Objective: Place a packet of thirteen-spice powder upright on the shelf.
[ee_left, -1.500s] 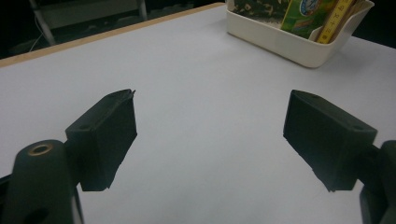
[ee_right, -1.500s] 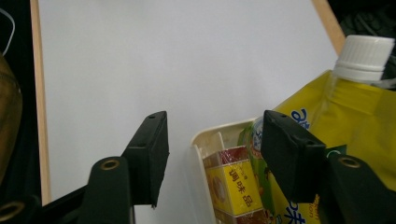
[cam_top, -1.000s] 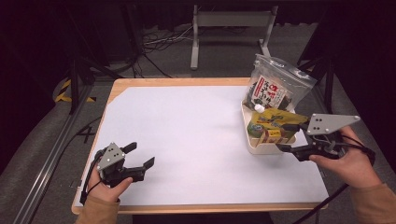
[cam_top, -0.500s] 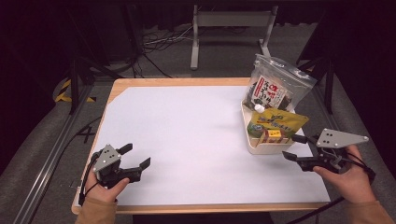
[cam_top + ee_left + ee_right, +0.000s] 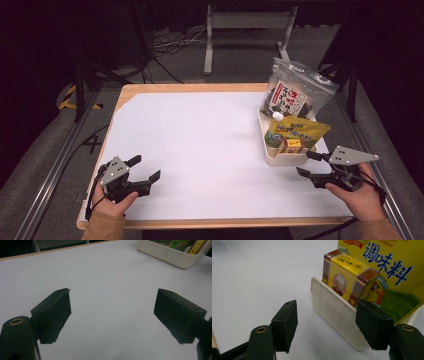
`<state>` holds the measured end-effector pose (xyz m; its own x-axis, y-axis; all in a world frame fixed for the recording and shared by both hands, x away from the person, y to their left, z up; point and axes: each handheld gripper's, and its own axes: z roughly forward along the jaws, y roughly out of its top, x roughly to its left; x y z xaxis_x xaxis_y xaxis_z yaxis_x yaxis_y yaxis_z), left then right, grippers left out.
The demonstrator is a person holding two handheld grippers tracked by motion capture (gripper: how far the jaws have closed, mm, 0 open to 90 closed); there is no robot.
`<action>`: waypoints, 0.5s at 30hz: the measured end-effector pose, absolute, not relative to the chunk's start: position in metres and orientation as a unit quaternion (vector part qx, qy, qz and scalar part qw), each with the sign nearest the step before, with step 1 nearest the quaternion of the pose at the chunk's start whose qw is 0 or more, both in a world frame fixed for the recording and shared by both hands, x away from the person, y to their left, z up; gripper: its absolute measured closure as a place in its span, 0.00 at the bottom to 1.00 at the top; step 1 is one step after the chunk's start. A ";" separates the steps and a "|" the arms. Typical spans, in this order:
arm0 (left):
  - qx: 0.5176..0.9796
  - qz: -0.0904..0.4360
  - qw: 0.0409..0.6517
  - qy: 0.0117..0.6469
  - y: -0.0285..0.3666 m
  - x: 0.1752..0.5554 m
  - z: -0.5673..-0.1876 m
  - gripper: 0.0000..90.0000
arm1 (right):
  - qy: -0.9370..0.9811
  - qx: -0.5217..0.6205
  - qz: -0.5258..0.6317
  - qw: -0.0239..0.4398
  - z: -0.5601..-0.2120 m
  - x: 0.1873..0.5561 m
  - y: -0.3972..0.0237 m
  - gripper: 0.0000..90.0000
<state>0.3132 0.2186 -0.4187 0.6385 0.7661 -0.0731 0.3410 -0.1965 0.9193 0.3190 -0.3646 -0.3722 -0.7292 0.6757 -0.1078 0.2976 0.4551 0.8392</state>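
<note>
At the right edge of the tabletop [image 5: 200,145], a cream tray [image 5: 280,158] holds three upright packs: a small yellow and brown box [image 5: 293,145] at its near end, a yellow seasoning pouch [image 5: 296,131] just behind the box, and a clear bag with a red and white label [image 5: 295,95] at the far end. In the right gripper view the box [image 5: 348,277] leans against the tray's near wall [image 5: 332,311], with the yellow pouch [image 5: 387,267] rising behind it. The right gripper [image 5: 308,163] sits just in front of the tray's near end, jaws spread wide with nothing between them; in its own view the right gripper [image 5: 327,325] frames the tray corner without touching it. The left gripper [image 5: 145,168] rests low at the near left corner of the tabletop, well apart from the tray, and is likewise released and empty, its jaws standing far apart over the bare white surface [image 5: 107,285].
</note>
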 end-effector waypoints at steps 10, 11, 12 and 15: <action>0.746 0.205 0.514 0.370 0.218 0.313 -0.419 0.16 | 0.822 0.308 0.429 0.213 -0.386 0.319 -0.361 0.38; 0.746 0.203 0.515 0.369 0.218 0.313 -0.419 0.16 | 0.821 0.310 0.430 0.211 -0.387 0.318 -0.361 0.38; 0.746 0.203 0.515 0.369 0.218 0.313 -0.419 0.16 | 0.821 0.310 0.430 0.211 -0.387 0.318 -0.361 0.38; 0.747 0.202 0.514 0.370 0.219 0.314 -0.420 0.15 | 0.819 0.308 0.434 0.212 -0.387 0.318 -0.361 0.37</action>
